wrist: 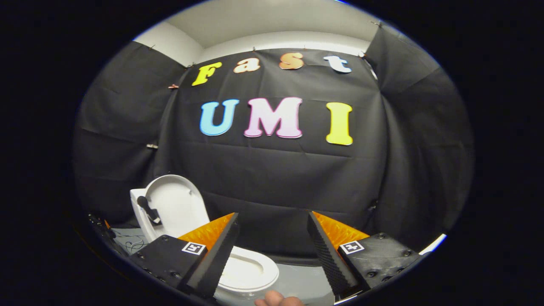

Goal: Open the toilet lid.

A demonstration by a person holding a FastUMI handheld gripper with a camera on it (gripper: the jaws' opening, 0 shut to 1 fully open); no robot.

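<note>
the toilet lid (176,204) stands upright, already raised, ahead and left of the fingers, leaning back over the seat (250,270) below. it looks like rigid, smooth, light plastic on a hinge; its front rim is the natural hold. the gripper (272,246) gapes wide, holding nothing.

The hand-held gripper (272,221) has two wedge-shaped fingers (214,259) with ridged, saw-toothed inner faces. Each finger sits on a dark block studded with small screws and bearing a square black-and-white marker (193,248). The fingers stand apart, gripping nothing.
</note>
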